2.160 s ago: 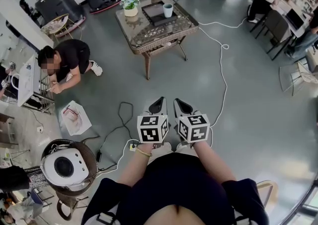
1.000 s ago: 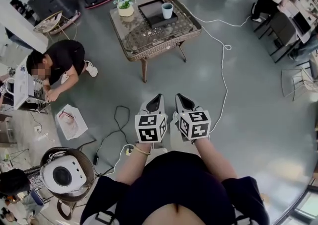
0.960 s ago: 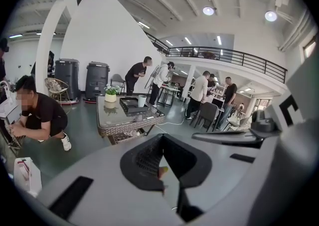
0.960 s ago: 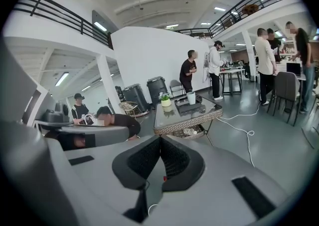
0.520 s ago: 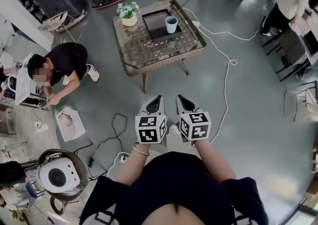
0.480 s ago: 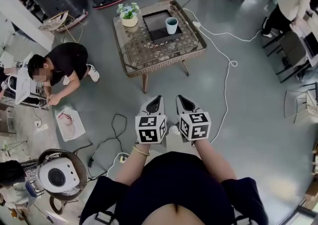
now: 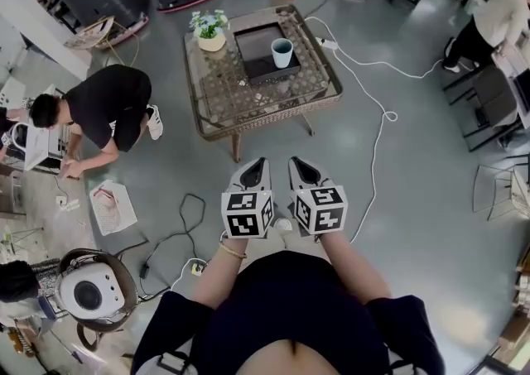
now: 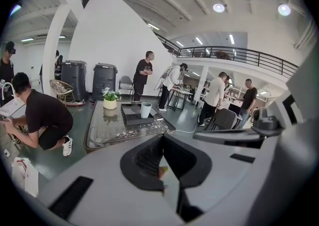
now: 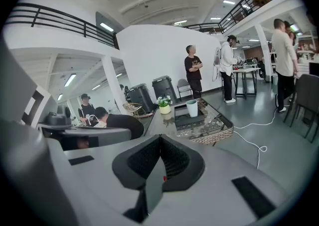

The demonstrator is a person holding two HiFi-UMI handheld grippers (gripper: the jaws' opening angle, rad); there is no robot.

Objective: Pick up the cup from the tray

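Observation:
A pale blue-green cup (image 7: 282, 52) stands upright at the right side of a dark square tray (image 7: 261, 54) on a glass-topped wicker table (image 7: 248, 92). The cup (image 8: 146, 110) and the tray (image 8: 133, 115) also show in the left gripper view; the right gripper view has the cup (image 9: 192, 108) too. My left gripper (image 7: 251, 173) and right gripper (image 7: 301, 171) hang side by side over the floor, well short of the table. Both are shut with nothing between their jaws.
A potted plant (image 7: 209, 31) sits at the table's back left corner. A person in black (image 7: 103, 108) kneels on the floor to the left. White cable (image 7: 377, 129) runs along the floor right of the table; black cables (image 7: 178, 228) lie at the left. Other people stand beyond.
The table with tray and cup has come nearer in the head view. Both grippers keep their side-by-side pose, shut.

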